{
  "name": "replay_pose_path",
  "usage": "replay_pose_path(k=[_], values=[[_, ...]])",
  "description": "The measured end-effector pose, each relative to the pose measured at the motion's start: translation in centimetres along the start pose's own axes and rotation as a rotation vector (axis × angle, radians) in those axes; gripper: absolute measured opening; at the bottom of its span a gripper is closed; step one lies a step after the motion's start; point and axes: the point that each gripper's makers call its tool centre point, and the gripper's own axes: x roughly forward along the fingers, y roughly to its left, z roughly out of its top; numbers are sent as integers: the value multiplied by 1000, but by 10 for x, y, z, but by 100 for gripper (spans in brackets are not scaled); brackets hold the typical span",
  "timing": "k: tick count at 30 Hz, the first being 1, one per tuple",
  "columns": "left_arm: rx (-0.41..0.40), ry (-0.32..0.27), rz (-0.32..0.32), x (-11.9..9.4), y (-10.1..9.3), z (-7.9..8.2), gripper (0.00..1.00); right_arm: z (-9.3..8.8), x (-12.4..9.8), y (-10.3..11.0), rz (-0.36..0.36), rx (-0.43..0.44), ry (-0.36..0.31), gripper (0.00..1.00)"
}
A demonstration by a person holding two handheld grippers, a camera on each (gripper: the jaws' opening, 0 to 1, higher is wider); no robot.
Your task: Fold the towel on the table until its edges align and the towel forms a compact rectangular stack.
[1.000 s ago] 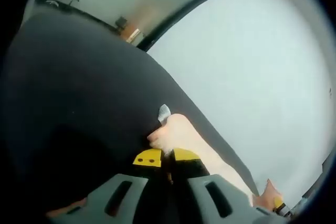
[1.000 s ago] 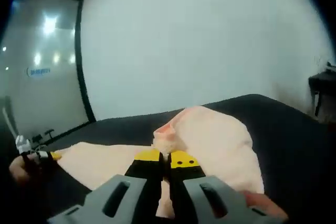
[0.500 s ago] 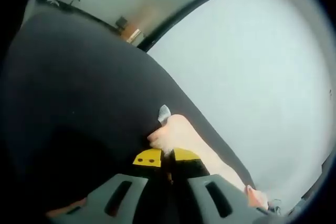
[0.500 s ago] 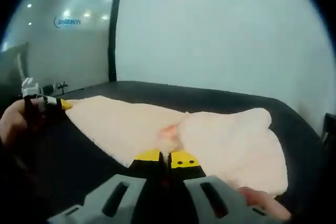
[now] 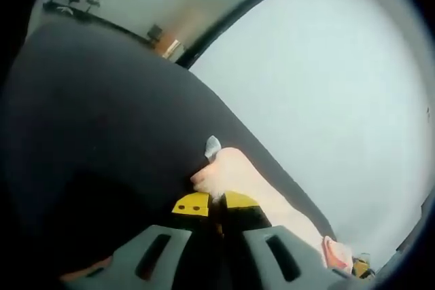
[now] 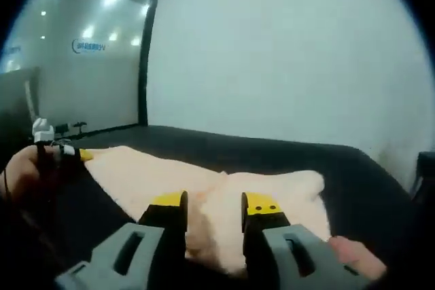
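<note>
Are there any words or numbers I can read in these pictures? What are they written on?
Blue sign on the glass wall, right gripper view: a logo with some letters beside it, too blurred to read.
White tag at the corner of the towel, left gripper view: no print can be made out.
Nothing else carries writing that can be read.

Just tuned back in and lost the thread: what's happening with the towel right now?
A person is folding a peach towel on the black table with two handheld grippers. The left gripper is shut on a towel corner, holding it at the table. The right gripper has its fingers open over the towel, which lies between them, ungripped. The towel is part folded, not a compact stack yet.
</note>
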Motion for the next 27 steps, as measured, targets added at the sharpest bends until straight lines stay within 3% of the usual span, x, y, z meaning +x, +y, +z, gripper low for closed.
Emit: replay_pose_path(k=[2, 4, 5, 6, 7, 8, 9, 10, 14, 16, 18, 20, 23, 24, 27], values=[[-6, 0, -6, -1, 0, 0, 9, -18, 8, 23, 93, 6, 54, 26], [-14, -1, -11, -1, 0, 1, 9, -48, 17, 31, 100, -129, 147, 26], [-15, -1, -12, -1, -1, 1, 9, -45, 17, 30, 86, -167, 106, 25], [-11, 0, -12, -1, 0, 1, 9, -36, 11, 31, 82, -148, 57, 25], [-5, 1, -11, 0, 0, 0, 9, -35, 0, 28, 68, -76, 82, 26], [-3, 2, -11, 0, 0, 0, 9, -27, -10, 23, 66, -44, 58, 27], [-3, 2, -12, 0, 0, 0, 9, -16, -21, 15, 53, -50, -4, 26], [-8, 2, -13, 0, 0, 1, 9, -10, -33, 3, 25, -94, -36, 25], [-3, 2, -8, 0, 0, 0, 9, -28, -74, -44, -96, -408, 0, 21], [11, 0, -2, 0, 0, -1, 9, -38, -86, -58, -132, -450, 32, 19], [18, -1, 1, 0, 0, -1, 9, -39, -88, -63, -148, -482, 22, 18], [21, -3, 1, 0, 0, 0, 9, -44, -84, -71, -172, -545, 62, 18], [16, -3, -6, -1, 0, 0, 9, -50, -79, -65, -142, -668, 90, 19], [6, -3, -12, -1, 0, 0, 9, -47, -82, -60, -134, -709, 69, 19], [-17, -3, -22, -1, 0, 1, 9, -56, -85, -64, -148, -732, 96, 18]])
